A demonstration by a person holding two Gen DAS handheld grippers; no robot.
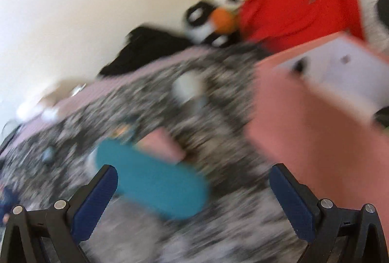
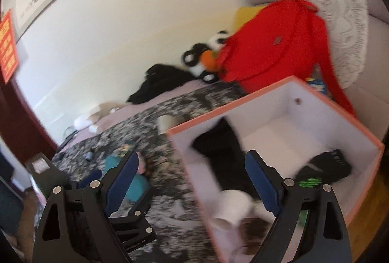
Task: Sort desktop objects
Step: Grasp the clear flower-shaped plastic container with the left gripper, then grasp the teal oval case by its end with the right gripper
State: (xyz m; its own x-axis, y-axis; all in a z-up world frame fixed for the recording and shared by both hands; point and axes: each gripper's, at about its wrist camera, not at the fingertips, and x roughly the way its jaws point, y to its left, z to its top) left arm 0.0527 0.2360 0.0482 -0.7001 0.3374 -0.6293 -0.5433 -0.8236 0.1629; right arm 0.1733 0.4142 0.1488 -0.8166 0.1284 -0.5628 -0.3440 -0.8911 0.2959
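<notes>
- Both claws stand wide and empty: the left claw (image 1: 192,192) hangs over the speckled black-and-white counter (image 1: 218,92), the right claw (image 2: 192,180) at the near wall of the salmon-pink cardboard box (image 2: 287,83).
- Inside the box already lie a white paper roll (image 2: 233,207), a black cloth (image 2: 218,148) and a black ribbed glove (image 2: 325,165).
- Left to sort: a teal oval case (image 1: 150,185), close before the left claw, a small pink block (image 1: 163,146) behind it, and blurred small items.
- Judged roughly halfway.

The right gripper (image 2: 192,180) hangs with jaws wide apart and empty over the pink-rimmed white box (image 2: 233,104), which holds a white cup (image 2: 231,209) and black items.
</notes>
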